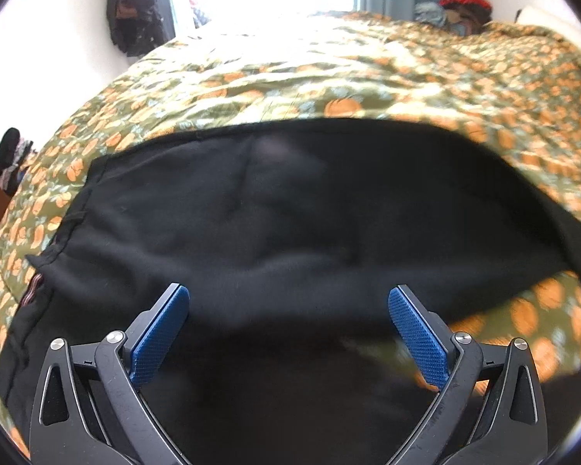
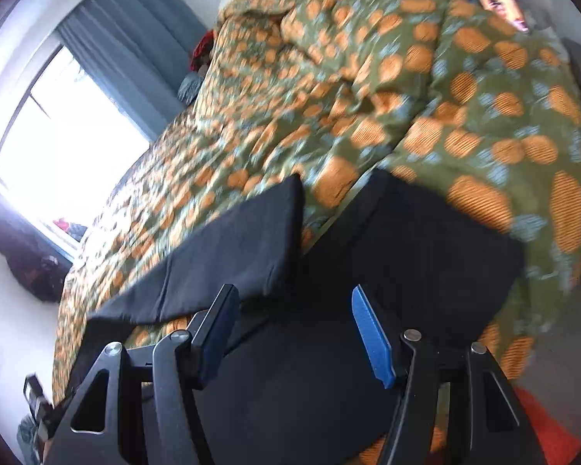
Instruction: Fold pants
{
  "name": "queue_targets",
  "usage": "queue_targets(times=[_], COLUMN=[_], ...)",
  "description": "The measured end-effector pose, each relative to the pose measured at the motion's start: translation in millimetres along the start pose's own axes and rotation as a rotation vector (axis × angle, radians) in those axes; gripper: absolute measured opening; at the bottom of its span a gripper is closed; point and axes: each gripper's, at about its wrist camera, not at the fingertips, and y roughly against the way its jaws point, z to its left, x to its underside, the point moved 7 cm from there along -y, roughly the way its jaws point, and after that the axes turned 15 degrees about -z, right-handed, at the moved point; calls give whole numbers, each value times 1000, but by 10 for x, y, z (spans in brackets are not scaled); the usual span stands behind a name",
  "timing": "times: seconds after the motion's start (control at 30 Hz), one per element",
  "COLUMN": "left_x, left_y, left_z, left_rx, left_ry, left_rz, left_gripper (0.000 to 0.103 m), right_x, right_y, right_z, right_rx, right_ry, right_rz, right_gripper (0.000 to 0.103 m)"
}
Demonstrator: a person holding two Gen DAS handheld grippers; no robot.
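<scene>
The bed (image 1: pixel 368 73) has a green and orange cover, and the black pants (image 1: pixel 290 213) lie spread flat on it; to fold well, I think each side should pinch an edge and lift evenly; the left hand-held gripper (image 1: pixel 288 329) is wide open, holding nothing, just above the pants; the right hand-held gripper (image 2: pixel 294 333) is open too, over the legs

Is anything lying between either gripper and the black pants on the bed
Nothing visible does. The open left gripper and open right gripper both hang directly over the black fabric pants, which lie on the green, orange-patterned bedspread.
</scene>
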Motion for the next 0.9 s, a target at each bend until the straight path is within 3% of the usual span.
queue_targets(times=[0.1, 0.23, 0.3, 0.37, 0.43, 0.5, 0.53, 0.57, 0.6, 0.67, 0.83, 0.9], left_x=[30, 141, 196, 224, 231, 237, 238, 237, 231, 166, -317, -495], left_y=[223, 415, 453, 503, 558, 612, 624, 621, 611, 588, 438, 337], left_z=[7, 19, 31, 50, 57, 44, 26, 7, -1, -29, -266, -390], left_rx=[37, 51, 58, 60, 72, 102, 122, 139, 149, 182, 416, 462], left_ry=[14, 23, 41, 68, 85, 86, 83, 85, 94, 140, 395, 446], left_rz=[-16, -4, 19, 36, 44, 46, 51, 68, 87, 114, 124, 119], left_gripper=[103, 103, 103, 103, 103, 103, 103, 103, 102, 102, 102, 102], right_x=[-29, 255, 440, 582, 599, 524, 455, 399, 337, 161, -303, -429], right_y=[52, -124, -340, -621, -813, -853, -872, -894, -905, -843, -162, 258], right_z=[74, 591, 770, 682, 387, 287, 275, 277, 292, 429, 1207, 1478], right_rx=[-82, -344, -391, -292, -133, -83, -48, -18, 9, -10, -266, -361], right_ry=[-88, -320, -392, -457, -529, -550, -513, -467, -415, -329, -86, 14], right_rz=[30, 211, 300, 312, 226, 143, 100, 78, 62, 29, -27, -62], right_gripper=[61, 61, 61, 61, 58, 47, 45, 30, 4, 4, 4, 4])
